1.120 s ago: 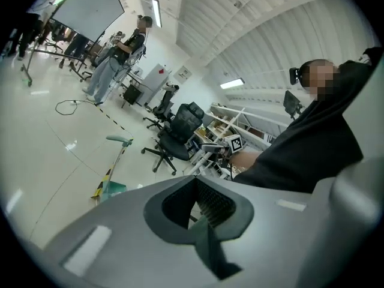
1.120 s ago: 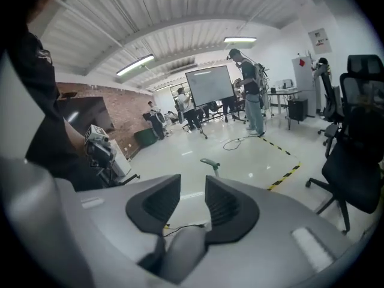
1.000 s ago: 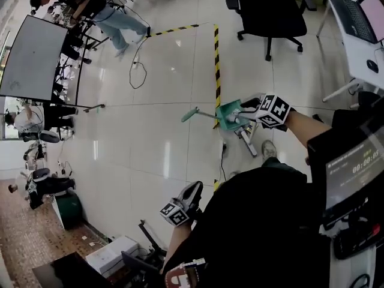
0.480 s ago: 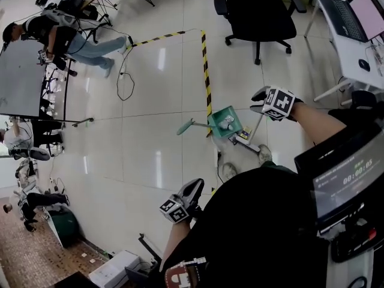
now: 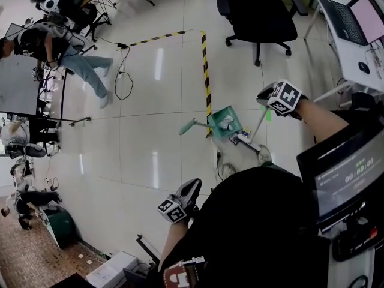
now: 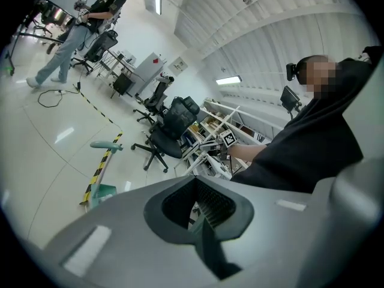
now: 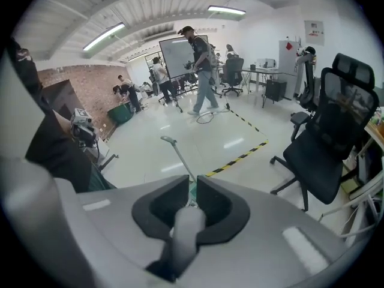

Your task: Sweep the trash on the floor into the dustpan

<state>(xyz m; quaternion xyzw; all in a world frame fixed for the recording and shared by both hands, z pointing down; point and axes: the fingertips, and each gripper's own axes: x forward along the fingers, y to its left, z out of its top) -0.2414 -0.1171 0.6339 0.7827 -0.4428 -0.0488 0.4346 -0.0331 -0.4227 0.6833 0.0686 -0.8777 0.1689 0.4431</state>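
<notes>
The left tongs (image 5: 193,188) were clenched on nothing, close to the body. The right tongs (image 7: 193,186) had just been closing and grasped the broom handle (image 7: 182,236), which seemed a light, stiff rod, good to hold high. Farther away, the plastic dustpan (image 5: 217,126) stood on the glossy floor (image 5: 150,131) and would probably slide easily.

The person wears a black top (image 5: 258,221), and the grey left gripper (image 5: 192,188) and grey right gripper (image 5: 264,95) each bear black-and-white square markers on 1 block.
</notes>
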